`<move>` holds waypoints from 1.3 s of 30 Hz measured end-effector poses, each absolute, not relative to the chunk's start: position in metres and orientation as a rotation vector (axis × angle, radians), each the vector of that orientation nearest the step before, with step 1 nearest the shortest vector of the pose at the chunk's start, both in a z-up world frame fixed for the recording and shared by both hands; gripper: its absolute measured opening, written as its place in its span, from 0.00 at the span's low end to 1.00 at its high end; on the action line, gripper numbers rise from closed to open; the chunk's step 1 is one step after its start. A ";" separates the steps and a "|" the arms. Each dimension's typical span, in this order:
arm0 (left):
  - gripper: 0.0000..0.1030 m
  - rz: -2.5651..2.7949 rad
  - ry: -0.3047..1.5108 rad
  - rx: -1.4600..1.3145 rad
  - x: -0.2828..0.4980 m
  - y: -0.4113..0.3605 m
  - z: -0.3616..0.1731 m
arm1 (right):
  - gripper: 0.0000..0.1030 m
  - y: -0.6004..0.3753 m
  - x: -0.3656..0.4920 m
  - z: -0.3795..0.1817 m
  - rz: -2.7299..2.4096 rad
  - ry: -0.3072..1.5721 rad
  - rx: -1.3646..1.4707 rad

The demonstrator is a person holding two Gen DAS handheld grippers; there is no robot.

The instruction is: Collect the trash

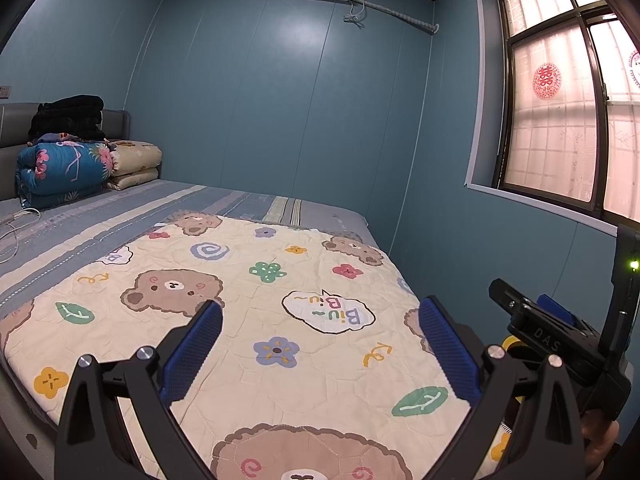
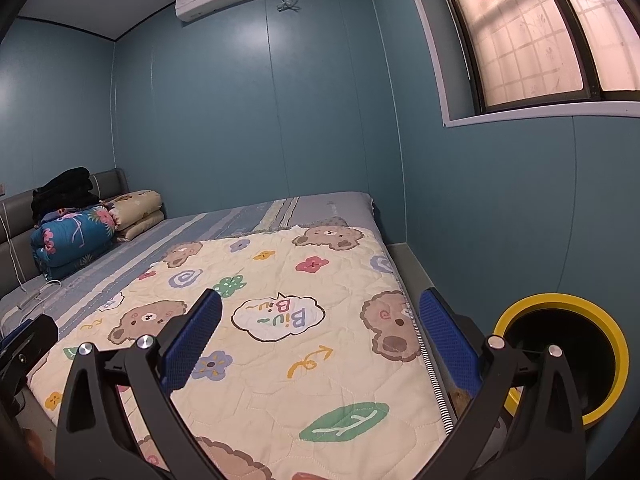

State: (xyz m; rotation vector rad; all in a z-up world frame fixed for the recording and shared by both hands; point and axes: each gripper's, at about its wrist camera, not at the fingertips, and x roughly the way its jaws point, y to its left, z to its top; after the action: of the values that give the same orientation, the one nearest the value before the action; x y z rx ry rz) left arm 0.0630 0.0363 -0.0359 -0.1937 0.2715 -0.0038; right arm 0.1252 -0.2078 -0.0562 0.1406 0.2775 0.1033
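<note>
Two empty claws [image 1: 320, 312], one yellow-rimmed bin [image 2: 560, 356]

bed [image 1: 280, 208] | bear-print quilt [image 1: 256, 320] spread; folded bedding [image 1: 68, 168] at headboard

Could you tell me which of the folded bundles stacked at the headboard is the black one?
The black bundle lies on top, above the blue floral quilt; the beige quilts sit beside.

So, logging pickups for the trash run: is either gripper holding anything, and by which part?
Nothing is held. The left gripper and right gripper are both open and empty over the quilt.
</note>
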 end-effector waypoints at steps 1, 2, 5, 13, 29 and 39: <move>0.92 -0.004 0.272 -0.194 0.063 0.036 -0.036 | 0.92 -0.208 0.126 -0.056 0.103 0.279 0.141; 0.92 -0.005 0.273 -0.194 0.063 0.036 -0.036 | 0.92 -0.208 0.126 -0.057 0.103 0.281 0.141; 0.92 -0.008 0.275 -0.195 0.065 0.037 -0.036 | 0.92 -0.208 0.127 -0.057 0.102 0.287 0.144; 0.92 -0.011 0.282 -0.196 0.067 0.036 -0.038 | 0.92 -0.208 0.130 -0.059 0.100 0.295 0.147; 0.92 -0.013 0.287 -0.199 0.067 0.037 -0.042 | 0.92 -0.209 0.133 -0.061 0.101 0.308 0.150; 0.92 -0.011 0.280 -0.184 0.067 0.036 -0.044 | 0.92 -0.209 0.134 -0.066 0.103 0.317 0.154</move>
State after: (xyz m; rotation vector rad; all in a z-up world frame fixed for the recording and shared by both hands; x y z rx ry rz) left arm 0.0670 0.0359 -0.0437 -0.1843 0.2803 -0.0108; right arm 0.1338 -0.2091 -0.0655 0.1539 0.3174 0.1028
